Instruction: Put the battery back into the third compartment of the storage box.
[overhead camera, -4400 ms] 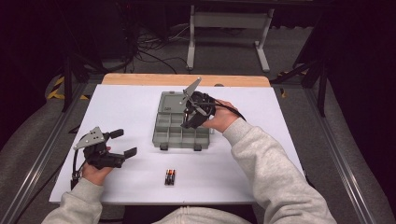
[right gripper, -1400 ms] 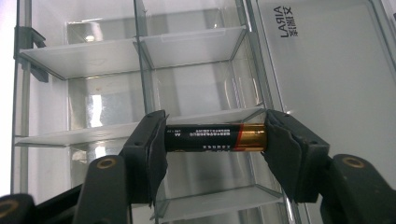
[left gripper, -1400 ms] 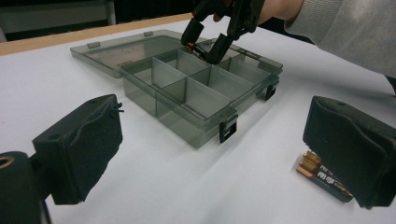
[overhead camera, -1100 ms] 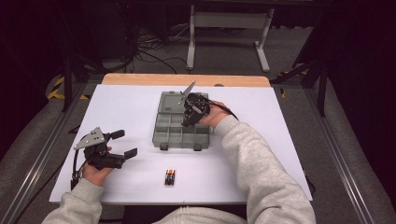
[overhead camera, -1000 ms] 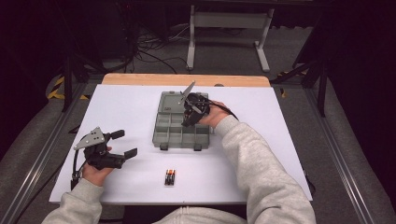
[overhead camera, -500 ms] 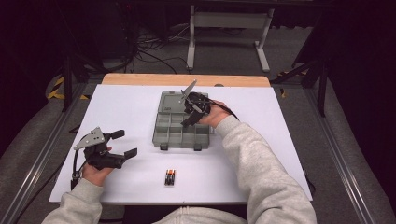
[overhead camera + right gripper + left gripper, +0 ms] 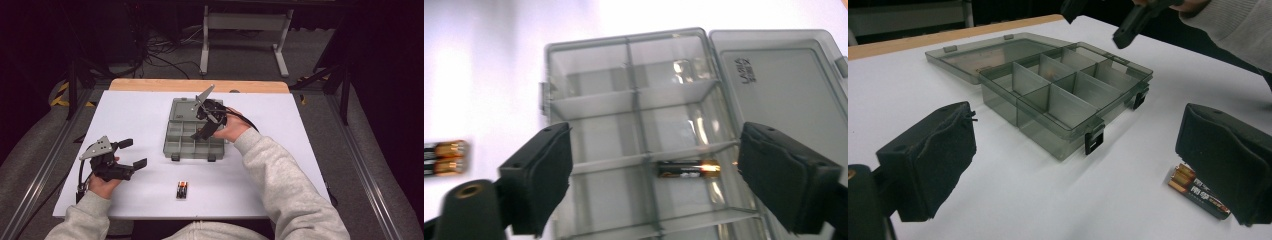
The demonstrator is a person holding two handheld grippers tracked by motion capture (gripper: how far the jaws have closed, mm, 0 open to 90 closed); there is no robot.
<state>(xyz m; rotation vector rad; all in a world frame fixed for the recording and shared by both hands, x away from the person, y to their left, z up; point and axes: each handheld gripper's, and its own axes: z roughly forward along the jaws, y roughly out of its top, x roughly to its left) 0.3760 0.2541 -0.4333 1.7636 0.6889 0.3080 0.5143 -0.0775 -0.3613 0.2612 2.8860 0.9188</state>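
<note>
The right gripper (image 7: 205, 131) hangs over the organizer box (image 7: 176, 145), and its jaws have just been opening: they now stand wide apart with nothing between them. Against the frames of a second ago the gripper sits a little higher above the box. In the right gripper view, one battery (image 7: 688, 169) lies loose on the floor of a compartment on the lid side of the box, clear of both pads, so the drop looks done and this battery counts as stowed. Two more batteries (image 7: 182, 190) lie side by side on the table (image 7: 140, 107), just in front of the box's latched edge, likely the next to fetch. The left gripper (image 7: 131, 154) rests to the left of the box, jaws open and empty
</note>
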